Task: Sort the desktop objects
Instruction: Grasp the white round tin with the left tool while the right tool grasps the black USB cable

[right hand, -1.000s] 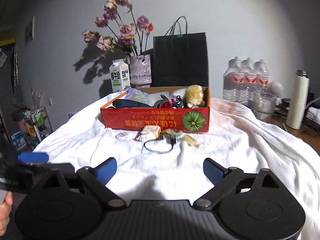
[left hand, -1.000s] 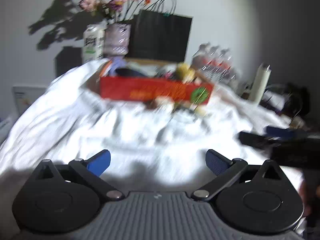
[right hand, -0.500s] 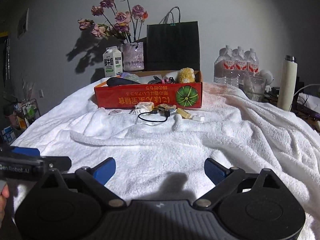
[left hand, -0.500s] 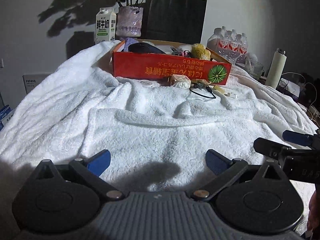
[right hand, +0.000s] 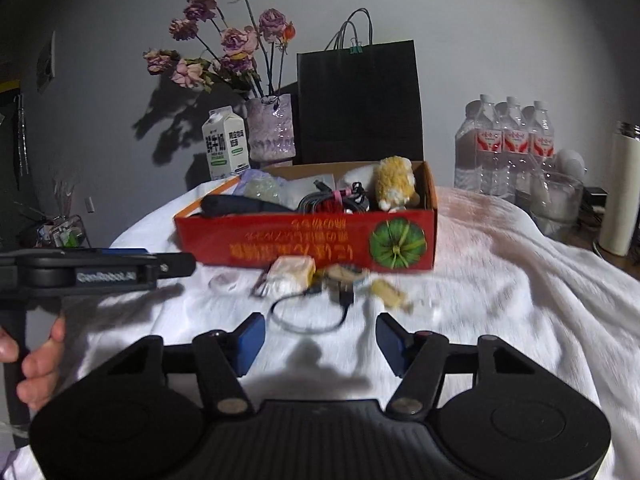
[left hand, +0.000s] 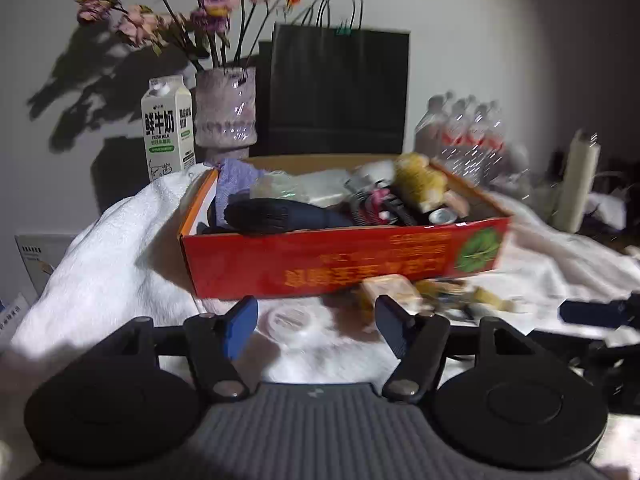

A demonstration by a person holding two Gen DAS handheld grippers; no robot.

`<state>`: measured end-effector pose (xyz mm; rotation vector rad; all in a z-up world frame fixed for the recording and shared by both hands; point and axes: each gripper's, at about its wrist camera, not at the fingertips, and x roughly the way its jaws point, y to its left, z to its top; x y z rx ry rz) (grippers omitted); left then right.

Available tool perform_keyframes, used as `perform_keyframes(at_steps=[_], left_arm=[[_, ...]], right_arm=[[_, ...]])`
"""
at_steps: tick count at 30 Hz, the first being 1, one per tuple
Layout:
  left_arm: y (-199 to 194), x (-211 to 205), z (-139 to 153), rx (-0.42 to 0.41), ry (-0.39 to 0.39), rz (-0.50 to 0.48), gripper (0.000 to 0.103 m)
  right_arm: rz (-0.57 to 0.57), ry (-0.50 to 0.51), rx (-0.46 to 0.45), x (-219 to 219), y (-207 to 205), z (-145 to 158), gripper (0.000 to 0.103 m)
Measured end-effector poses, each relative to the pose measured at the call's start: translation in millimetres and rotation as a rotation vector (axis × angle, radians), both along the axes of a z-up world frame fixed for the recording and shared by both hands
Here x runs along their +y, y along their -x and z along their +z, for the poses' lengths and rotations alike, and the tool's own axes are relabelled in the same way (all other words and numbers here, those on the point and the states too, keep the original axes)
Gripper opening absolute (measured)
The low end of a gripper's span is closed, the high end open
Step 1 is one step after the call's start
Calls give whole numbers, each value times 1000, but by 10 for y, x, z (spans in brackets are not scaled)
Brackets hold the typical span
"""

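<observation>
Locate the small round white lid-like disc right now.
In the left wrist view the round white disc lies on the white towel, just before the red cardboard box, left of the loose clutter.

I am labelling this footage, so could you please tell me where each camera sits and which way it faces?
Left wrist: sits on the left gripper, looking along its closing, empty jaws at the red box close ahead; the right gripper's tip shows at the picture's right edge.
Right wrist: sits on the right gripper, jaws closing and empty, facing the box from further back; the left gripper and the hand holding it show at left.
Shared: box, white towel, milk carton, black bag.
</observation>
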<state>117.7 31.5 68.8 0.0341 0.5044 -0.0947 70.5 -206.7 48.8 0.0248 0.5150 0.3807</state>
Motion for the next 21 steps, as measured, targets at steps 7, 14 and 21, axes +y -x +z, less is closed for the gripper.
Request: perform_keyframes(at_steps=[7,14,21], left_arm=[[-590,134,-456,127,-21,-8,65],[-654,204,-521,139,26,-5,40],[-259,131,-304,75,43,-1,40]], right_arm=[[-36,25,121,182,-722,-277,29],[-39,26,118,204,-740,-437,12],[-26,-1,108,130,-460,-335,11]])
